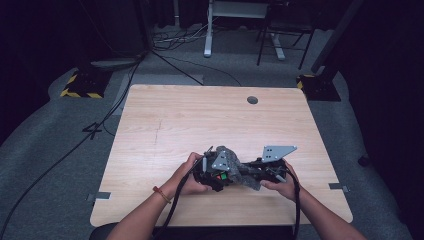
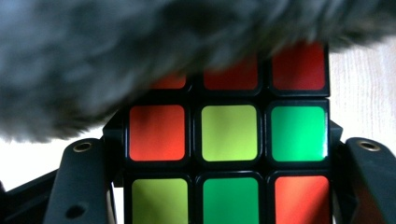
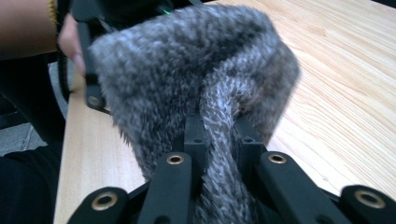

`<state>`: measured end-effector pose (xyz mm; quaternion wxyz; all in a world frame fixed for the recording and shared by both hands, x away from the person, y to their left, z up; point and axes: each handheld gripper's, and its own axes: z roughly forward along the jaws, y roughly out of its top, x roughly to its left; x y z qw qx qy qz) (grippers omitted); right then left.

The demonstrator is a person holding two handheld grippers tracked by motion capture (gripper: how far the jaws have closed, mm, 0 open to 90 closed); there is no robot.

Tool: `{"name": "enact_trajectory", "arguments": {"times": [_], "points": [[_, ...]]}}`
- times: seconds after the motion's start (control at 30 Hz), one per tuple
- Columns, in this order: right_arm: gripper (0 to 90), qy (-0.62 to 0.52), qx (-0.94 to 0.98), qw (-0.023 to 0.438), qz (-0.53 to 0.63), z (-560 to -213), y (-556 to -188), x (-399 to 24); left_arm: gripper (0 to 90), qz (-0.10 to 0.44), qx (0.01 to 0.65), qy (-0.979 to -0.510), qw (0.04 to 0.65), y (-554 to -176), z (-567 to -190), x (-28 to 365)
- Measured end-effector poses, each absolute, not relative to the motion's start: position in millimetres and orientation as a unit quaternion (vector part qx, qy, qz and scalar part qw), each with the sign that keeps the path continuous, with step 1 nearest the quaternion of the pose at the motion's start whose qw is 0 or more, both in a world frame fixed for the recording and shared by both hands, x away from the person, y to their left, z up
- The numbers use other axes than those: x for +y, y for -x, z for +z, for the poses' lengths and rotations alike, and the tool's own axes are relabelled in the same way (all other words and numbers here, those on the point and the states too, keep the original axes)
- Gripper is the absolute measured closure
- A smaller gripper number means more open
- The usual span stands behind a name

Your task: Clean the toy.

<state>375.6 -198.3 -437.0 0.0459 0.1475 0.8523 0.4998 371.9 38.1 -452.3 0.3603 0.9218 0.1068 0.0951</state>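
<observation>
left gripper view: left gripper point(image 2: 229, 196) clamped on a puzzle cube point(image 2: 229, 140), jaws pressed to both its sides; red, green & yellow-green tiles face the cam, w/ a grey fuzzy cloth point(image 2: 93, 60) draped just past the jaws over the cube's top row. right gripper view: right gripper point(image 3: 219, 140) pinched together on a fold of the same cloth, which spreads beyond the tips toward the other hand. high view: both grippers meet tip to tip, cloth bunched between them, near the wooden table point(image 1: 190, 120) front edge.
</observation>
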Motion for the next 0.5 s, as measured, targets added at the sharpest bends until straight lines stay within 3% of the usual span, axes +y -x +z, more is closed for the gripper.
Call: {"name": "enact_trajectory", "arguments": {"times": [0.37,0.5], "points": [[80.0,-0.169,0.885,0.057,0.431,-454,-386,-196,33.4,0.096,0.128,-0.903,0.398,-375,-440,52],[80.0,-0.15,0.881,0.058,0.445,-447,-381,-196,33.4,0.101,0.129,-0.909,0.384,-377,-442,51]]}}
